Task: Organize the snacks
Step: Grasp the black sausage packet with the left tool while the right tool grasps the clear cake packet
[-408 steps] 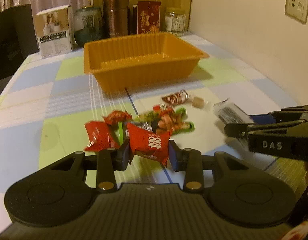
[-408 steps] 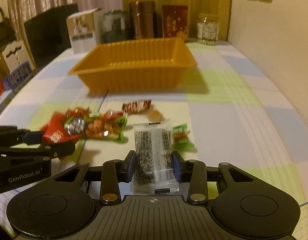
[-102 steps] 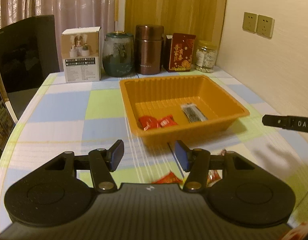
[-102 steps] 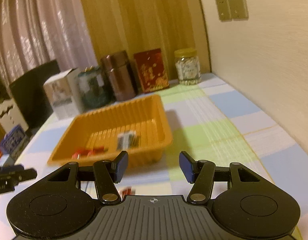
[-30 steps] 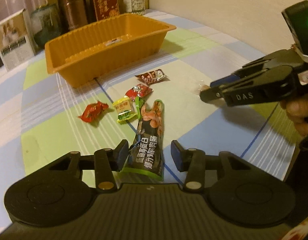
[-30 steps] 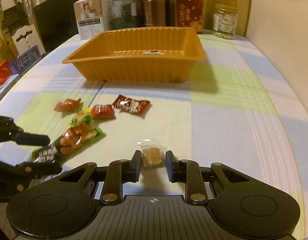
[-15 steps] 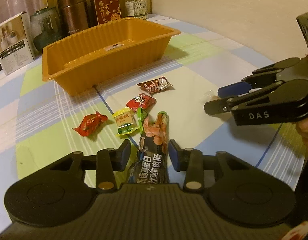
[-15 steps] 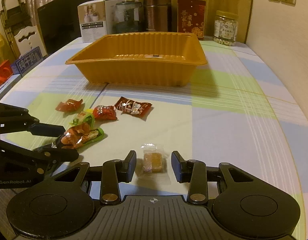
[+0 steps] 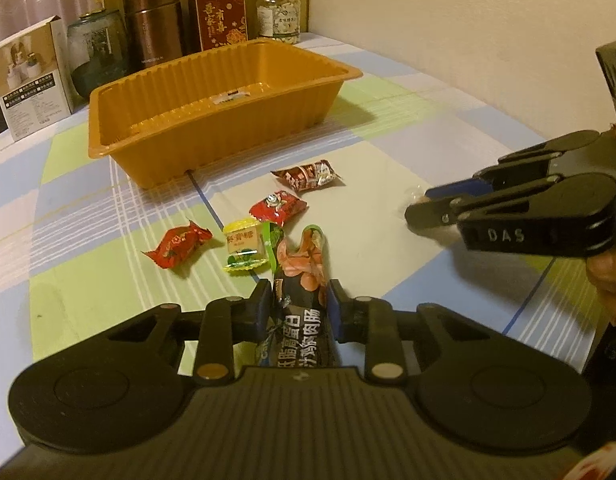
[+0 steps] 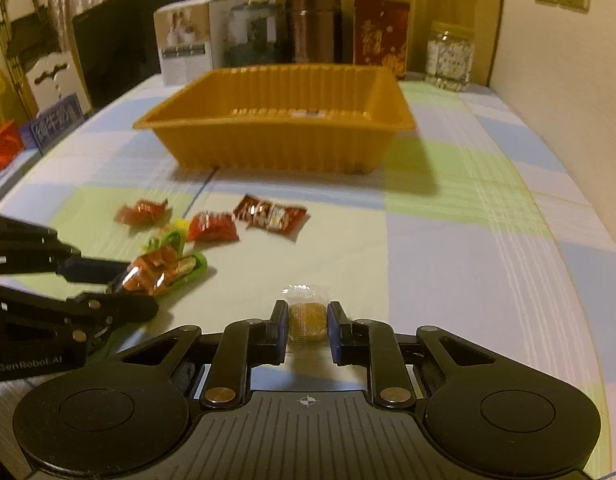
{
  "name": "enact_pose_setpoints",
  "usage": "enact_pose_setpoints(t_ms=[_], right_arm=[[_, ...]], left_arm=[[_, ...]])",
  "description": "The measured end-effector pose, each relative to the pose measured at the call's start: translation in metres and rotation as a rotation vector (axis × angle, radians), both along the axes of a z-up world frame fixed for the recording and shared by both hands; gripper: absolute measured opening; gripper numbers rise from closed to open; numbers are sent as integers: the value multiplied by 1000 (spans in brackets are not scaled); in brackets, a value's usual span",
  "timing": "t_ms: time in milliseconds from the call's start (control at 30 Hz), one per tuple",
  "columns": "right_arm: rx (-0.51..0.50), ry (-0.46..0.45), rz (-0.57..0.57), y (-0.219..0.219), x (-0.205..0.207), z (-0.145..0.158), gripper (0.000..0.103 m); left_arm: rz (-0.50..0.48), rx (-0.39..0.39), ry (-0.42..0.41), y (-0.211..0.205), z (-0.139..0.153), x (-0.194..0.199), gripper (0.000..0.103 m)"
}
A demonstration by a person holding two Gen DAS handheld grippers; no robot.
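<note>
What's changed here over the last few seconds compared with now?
Both came down from above the orange tray to the loose snacks. The left hand-held gripper has been closing on the long sausage pack; the right hand-held gripper has closed on the small brown candy. The tray and the four other candies on the tablecloth stayed put.

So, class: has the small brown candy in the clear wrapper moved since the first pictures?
Yes. The brown candy now sits farther from the orange tray, nearer the camera, between the right gripper's jaws.
</note>
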State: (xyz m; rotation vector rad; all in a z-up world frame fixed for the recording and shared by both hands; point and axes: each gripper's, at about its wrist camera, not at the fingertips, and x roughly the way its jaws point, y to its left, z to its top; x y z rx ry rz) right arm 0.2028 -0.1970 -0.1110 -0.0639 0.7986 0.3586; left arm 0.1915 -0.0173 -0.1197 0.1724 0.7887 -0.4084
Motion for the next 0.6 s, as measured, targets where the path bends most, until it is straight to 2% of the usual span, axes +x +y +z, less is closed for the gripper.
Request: enact_pose_setpoints(t_ms=[367, 600], right_arm=[[46, -78, -35, -6, -5, 24, 21], [72, -114, -40, -6, 0, 38, 21]], left_arm=[[22, -18, -71, -1, 25, -10, 26], [67, -62, -129, 6, 52, 2, 26]])
